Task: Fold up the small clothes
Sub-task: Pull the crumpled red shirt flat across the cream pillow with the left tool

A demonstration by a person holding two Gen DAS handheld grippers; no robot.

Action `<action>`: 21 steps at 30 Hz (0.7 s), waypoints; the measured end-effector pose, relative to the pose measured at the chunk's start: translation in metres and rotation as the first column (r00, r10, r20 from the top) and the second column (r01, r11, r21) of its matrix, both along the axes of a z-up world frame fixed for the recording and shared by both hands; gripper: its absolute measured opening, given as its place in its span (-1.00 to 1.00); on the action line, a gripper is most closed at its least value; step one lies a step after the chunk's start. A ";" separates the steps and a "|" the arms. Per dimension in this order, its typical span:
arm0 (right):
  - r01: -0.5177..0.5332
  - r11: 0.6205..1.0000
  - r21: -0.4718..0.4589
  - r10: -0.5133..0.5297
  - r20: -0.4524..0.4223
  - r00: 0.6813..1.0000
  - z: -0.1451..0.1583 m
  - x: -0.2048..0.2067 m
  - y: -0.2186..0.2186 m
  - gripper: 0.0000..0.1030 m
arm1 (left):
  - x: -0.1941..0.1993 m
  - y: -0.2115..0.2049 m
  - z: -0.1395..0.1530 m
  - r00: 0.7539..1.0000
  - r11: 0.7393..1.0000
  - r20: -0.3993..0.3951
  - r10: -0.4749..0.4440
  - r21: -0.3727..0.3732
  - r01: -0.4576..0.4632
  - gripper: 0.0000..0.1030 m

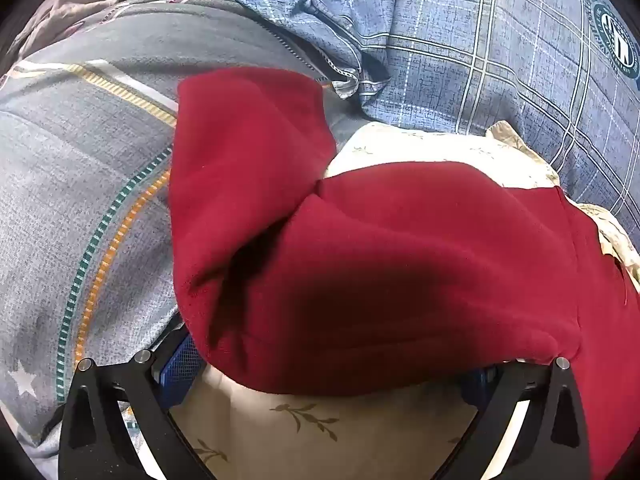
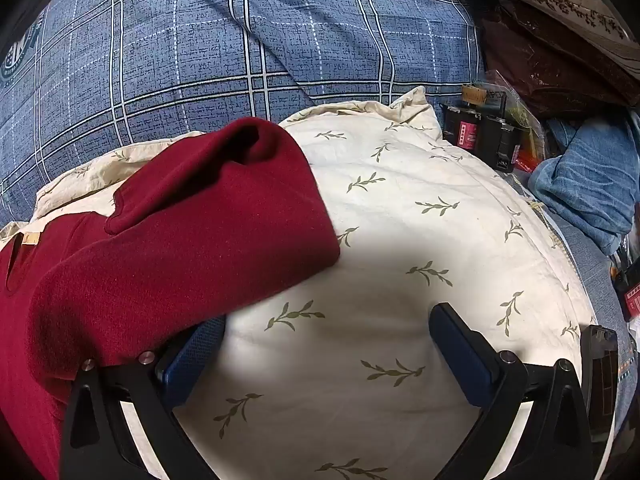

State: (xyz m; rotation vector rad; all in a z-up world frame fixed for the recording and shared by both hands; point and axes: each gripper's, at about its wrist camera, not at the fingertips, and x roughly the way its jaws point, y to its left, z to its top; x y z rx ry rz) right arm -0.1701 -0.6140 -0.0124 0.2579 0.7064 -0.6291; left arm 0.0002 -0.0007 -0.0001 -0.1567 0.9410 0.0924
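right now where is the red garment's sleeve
In the right wrist view the sleeve lies left of centre on the leaf-print pillow, below the blue plaid bedding.

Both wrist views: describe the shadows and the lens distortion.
Left wrist view: a soft dark shadow falls on the red garment; fisheye bends the plaid bedding lines. Right wrist view: a round shadow lies on the leaf-print pillow ahead of the right gripper; black vignette in the corners.

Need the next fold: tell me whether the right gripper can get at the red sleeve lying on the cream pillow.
Probably yes. The right gripper is open over the cream pillow, and the red sleeve lies just to its left, nothing between them; cloth already overlaps its left finger.
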 end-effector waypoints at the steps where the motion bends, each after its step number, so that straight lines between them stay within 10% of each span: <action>1: 0.000 1.000 0.000 0.000 0.000 1.000 0.000 0.000 0.000 0.99 | 0.000 0.001 0.000 1.000 1.000 0.003 0.000 -0.016 0.000 0.99; 21: 0.000 1.000 -0.001 0.000 0.001 1.000 0.000 0.000 0.000 0.99 | -0.030 0.001 0.016 0.999 0.999 -0.013 -0.033 -0.006 0.033 0.95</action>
